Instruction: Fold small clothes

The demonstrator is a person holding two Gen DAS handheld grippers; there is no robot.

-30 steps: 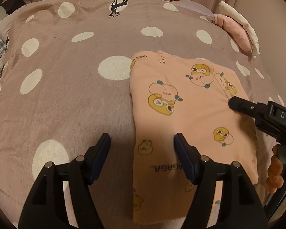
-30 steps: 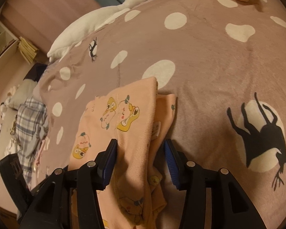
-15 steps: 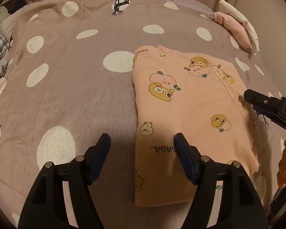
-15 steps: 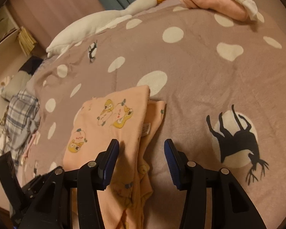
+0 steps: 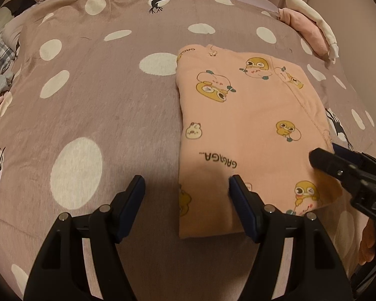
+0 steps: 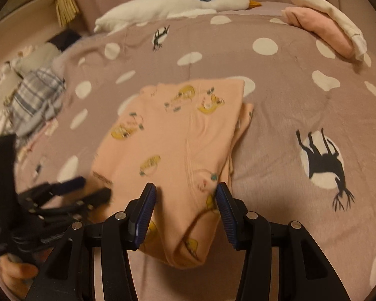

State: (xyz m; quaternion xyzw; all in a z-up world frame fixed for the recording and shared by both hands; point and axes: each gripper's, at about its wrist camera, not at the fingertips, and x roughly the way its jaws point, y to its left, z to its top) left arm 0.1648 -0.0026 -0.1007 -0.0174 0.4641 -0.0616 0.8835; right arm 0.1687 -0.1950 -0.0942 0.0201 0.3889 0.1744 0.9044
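Observation:
A peach garment printed with yellow cartoon ducks lies folded into a flat oblong on the spotted bedspread. My left gripper stands open above the garment's left edge near its front end, one finger over bare bedspread and the other over the cloth. My right gripper reaches in over the garment's near right corner. In the right wrist view, the right gripper is open, with the garment lying below and between its fingers, its near end bunched. The left gripper shows blurred at the left.
A white goose plush lies along the far edge of the bed. Folded pink and white clothes are stacked at the far right. A plaid cloth is heaped at the left edge. A person's hand holds the right gripper.
The right gripper has rolled level and slid along the garment's right edge toward its near corner. The left gripper has drawn back toward the garment's front end. The garment has stayed put.

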